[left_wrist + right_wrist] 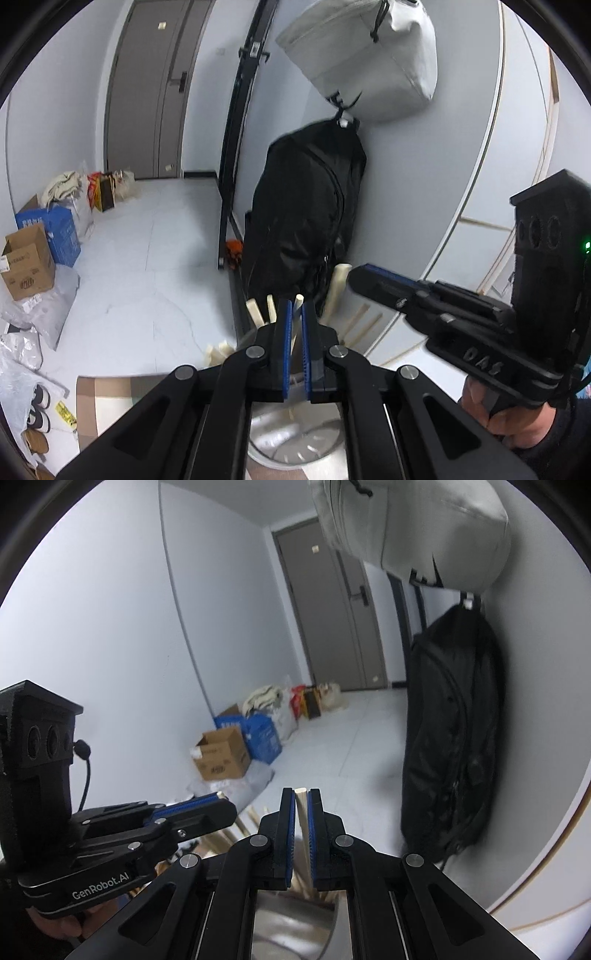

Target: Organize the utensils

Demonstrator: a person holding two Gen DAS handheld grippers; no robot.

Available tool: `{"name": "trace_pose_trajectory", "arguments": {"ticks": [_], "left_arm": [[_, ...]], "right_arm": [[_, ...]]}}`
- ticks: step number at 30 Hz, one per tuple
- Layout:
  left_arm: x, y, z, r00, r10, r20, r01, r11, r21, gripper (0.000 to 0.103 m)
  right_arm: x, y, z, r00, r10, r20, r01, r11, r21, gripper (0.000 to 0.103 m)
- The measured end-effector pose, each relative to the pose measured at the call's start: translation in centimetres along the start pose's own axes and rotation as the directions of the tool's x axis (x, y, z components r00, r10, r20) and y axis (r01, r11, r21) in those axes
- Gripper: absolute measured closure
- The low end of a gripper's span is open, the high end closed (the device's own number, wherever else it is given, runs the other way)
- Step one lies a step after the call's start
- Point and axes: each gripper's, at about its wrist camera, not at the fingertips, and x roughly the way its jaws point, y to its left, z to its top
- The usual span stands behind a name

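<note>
My left gripper (295,308) is shut on a pale wooden chopstick (297,301) that stands upright between its blue pads. Right under it sits a round metal holder (260,456), and several more pale sticks and utensil handles (255,312) poke up around it. In the right wrist view my right gripper (302,795) has another wooden chopstick (301,812) between its pads. That stick leans on the left pad, with a thin gap to the right one. The holder (280,923) is below. Each gripper also appears in the other's view: right gripper (352,277), left gripper (225,805).
A black backpack (306,206) and a grey bag (369,55) hang on the wall just ahead. Cardboard and blue boxes (236,753) and bags line the far wall of the tiled floor. A grey door (332,609) closes the corridor. A hand (517,424) holds the right gripper.
</note>
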Motion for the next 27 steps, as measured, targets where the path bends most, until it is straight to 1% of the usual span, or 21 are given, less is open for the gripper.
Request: {"name": "trace_pose_trajectory", "arguments": {"ticks": [1,2,3,4,5,6,7,8,9,10,11,13,15,17,19,23,25,27], "left_arm": [[-0.2,0.0,0.1,1.000,0.007,-0.011,-0.008,1.000,-0.006,0.101],[-0.3,0.0,0.1,1.000,0.012,-0.020,-0.012,1.000,-0.010,0.098],[-0.7,-0.1,0.2,0.999,0.029,-0.030,-0.030,0.999,-0.021,0.088],[-1.1,-0.1,0.3,0.999,0.044,-0.032,-0.045,0.998,-0.032,0.079],[-1.6,-0.1,0.2,0.998,0.050,-0.025,-0.051,0.998,-0.041,0.062],[-2.4,-0.1,0.1,0.999,0.054,0.000,-0.054,0.997,-0.052,0.055],[-3.4,-0.3,0.1,0.998,0.061,0.031,-0.059,0.997,-0.055,0.053],[-3.9,-0.6,-0.1,0.997,0.069,0.045,-0.067,0.996,-0.053,0.049],[-4.6,-1.0,-0.2,0.995,0.080,0.055,-0.077,0.996,-0.053,0.044],[-5.3,-1.4,-0.3,0.994,0.089,0.061,-0.086,0.995,-0.055,0.042],[-5.8,-1.7,-0.5,0.993,0.097,0.067,-0.093,0.994,-0.056,0.040],[-6.8,-2.6,-0.7,0.987,0.132,0.085,-0.128,0.990,-0.058,0.038],[-7.5,-3.1,-0.9,0.982,0.161,0.100,-0.156,0.986,-0.064,0.030],[-8.2,-3.5,-1.2,0.977,0.186,0.108,-0.178,0.981,-0.081,0.026],[-9.0,-3.8,-1.5,0.970,0.207,0.128,-0.197,0.977,-0.083,0.025],[-10.1,-4.0,-1.9,0.956,0.253,0.145,-0.242,0.966,-0.093,0.016],[-10.7,-4.1,-2.3,0.950,0.272,0.157,-0.259,0.961,-0.098,0.014],[-11.2,-4.4,-2.6,0.946,0.281,0.164,-0.268,0.958,-0.097,0.014]], "right_arm": [[-0.3,-0.1,-0.1,1.000,0.002,0.002,-0.002,1.000,0.010,0.093],[-0.9,-0.2,-0.2,1.000,0.007,0.007,-0.007,1.000,0.024,0.090],[-1.4,-0.3,-0.3,1.000,0.007,0.016,-0.008,0.999,0.034,0.081],[-2.1,-0.3,-0.4,0.999,0.007,0.033,-0.008,0.999,0.046,0.069],[-2.7,-0.2,-0.4,0.999,0.005,0.046,-0.007,0.999,0.051,0.064],[-3.5,0.0,-0.4,0.998,0.001,0.061,-0.004,0.999,0.052,0.062],[-4.2,0.2,-0.6,0.998,-0.006,0.069,0.002,0.999,0.050,0.061],[-5.0,0.5,-0.8,0.997,-0.015,0.077,0.011,0.999,0.051,0.058],[-5.5,0.6,-1.0,0.996,-0.022,0.084,0.018,0.998,0.053,0.049],[-6.3,0.9,-1.4,0.995,-0.032,0.092,0.027,0.998,0.057,0.037],[-6.9,1.2,-1.6,0.994,-0.041,0.098,0.035,0.997,0.062,0.033],[-7.9,1.5,-2.0,0.993,-0.055,0.106,0.046,0.996,0.079,0.028],[-8.9,1.9,-2.4,0.992,-0.062,0.113,0.052,0.995,0.091,0.022],[-9.9,2.4,-2.7,0.990,-0.066,0.122,0.054,0.993,0.101,0.017],[-10.7,2.8,-3.0,0.989,-0.071,0.130,0.057,0.993,0.107,0.011],[-12.6,3.8,-3.8,0.983,-0.079,0.165,0.062,0.993,0.103,0.003],[-13.4,4.2,-4.1,0.980,-0.087,0.178,0.071,0.993,0.093,0.000],[-14.1,4.6,-4.5,0.979,-0.086,0.184,0.071,0.994,0.084,0.000]]}}
